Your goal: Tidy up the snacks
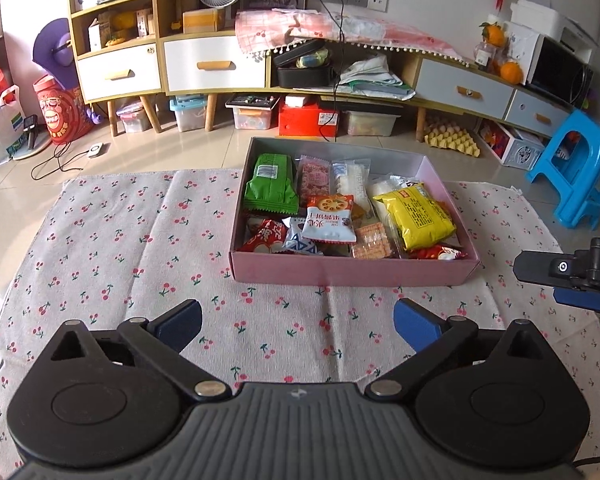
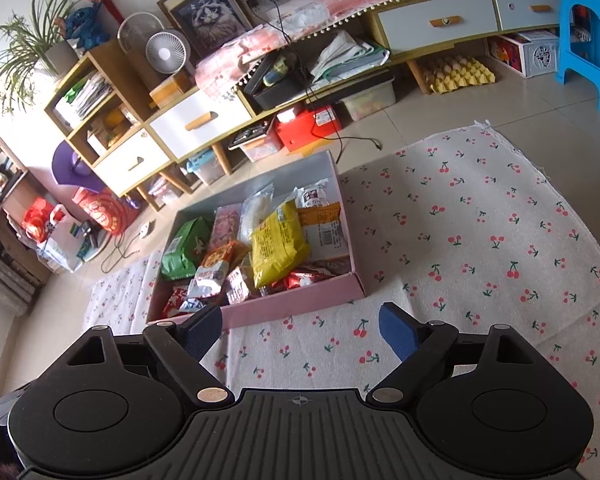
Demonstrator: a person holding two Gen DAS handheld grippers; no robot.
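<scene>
Left gripper [image 1: 298,326] nearest the lens, jaws spread wide, nothing between them; only cherry-print cloth [image 1: 140,240] shows in the gap. Pink box [image 1: 352,270] sits on the cloth beyond the fingertips, apart from them, toward the cloth's far edge where it meets the tiled floor.

Box is full of snack packets: green packet [image 1: 270,184] at the far left corner, yellow packet [image 1: 414,216] on the right side, white-and-orange biscuit packet [image 1: 330,220] in the middle, red packet [image 1: 264,236] at the near left corner.

Right gripper [image 2: 300,330] also spread, empty, over bare cloth. In its view the box lies ahead and to the left, its near wall just past the left fingertip [image 2: 204,328]; contact cannot be told. Part of the right gripper shows at the right edge of the left wrist view, beside the box's near right corner, clear of it.
</scene>
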